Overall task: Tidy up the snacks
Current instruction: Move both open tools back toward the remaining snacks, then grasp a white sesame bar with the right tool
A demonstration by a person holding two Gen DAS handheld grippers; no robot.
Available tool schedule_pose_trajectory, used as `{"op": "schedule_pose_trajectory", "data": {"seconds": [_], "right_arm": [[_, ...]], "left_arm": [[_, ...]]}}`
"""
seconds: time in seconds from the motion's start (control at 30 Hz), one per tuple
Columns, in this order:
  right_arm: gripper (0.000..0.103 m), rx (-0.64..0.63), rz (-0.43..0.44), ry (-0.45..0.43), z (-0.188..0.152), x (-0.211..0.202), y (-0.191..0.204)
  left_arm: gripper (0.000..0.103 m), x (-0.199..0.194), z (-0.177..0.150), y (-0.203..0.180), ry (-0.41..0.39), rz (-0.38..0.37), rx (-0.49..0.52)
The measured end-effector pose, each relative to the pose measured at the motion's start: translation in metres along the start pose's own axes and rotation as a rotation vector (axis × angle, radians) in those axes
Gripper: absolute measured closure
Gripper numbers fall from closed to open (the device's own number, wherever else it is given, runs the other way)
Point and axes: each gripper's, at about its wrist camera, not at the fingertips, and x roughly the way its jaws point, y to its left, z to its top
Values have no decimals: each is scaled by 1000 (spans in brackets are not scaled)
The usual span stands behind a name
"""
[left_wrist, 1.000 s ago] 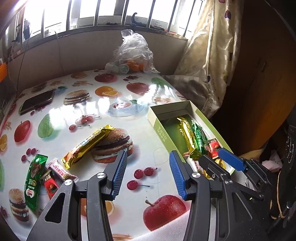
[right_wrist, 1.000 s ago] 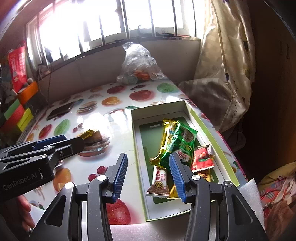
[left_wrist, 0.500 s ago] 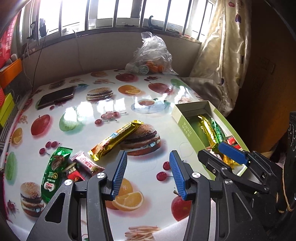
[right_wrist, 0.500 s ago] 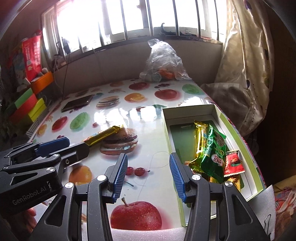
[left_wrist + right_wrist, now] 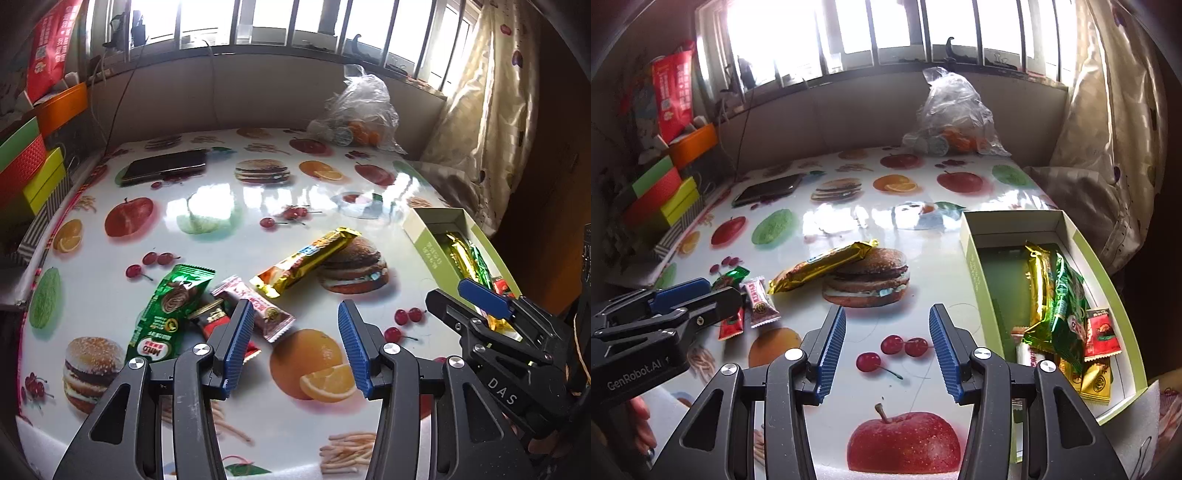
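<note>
While both tongs gape empty, phone, plastic bag sit far across table, blocking nothing.

The left gripper tilts downward over the worktop, its jaws standing apart with nothing between them. The right gripper tilts down likewise, jaws apart and empty. In each wrist view the other gripper shows at the side, so the two are held side by side. Part of a hand shows beneath the left gripper's body.
</note>
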Motion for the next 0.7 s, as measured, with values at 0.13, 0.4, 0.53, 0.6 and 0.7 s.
{"op": "schedule_pose_trajectory", "data": {"seconds": [0.13,0.4,0.53,0.6,0.7], "right_arm": [[56,-17,22,17,0,10,9],[56,-51,90,74,0,35,33],[56,-82,133,91,0,46,50],[56,-100,146,101,1,51,58],[56,-117,174,114,3,60,69]], "left_arm": [[54,0,-2,23,4,34,-35],[54,-3,-7,74,3,101,-122],[54,-3,-12,91,6,116,-149],[54,-1,-15,99,15,125,-163],[54,0,-20,109,24,130,-183]]}}
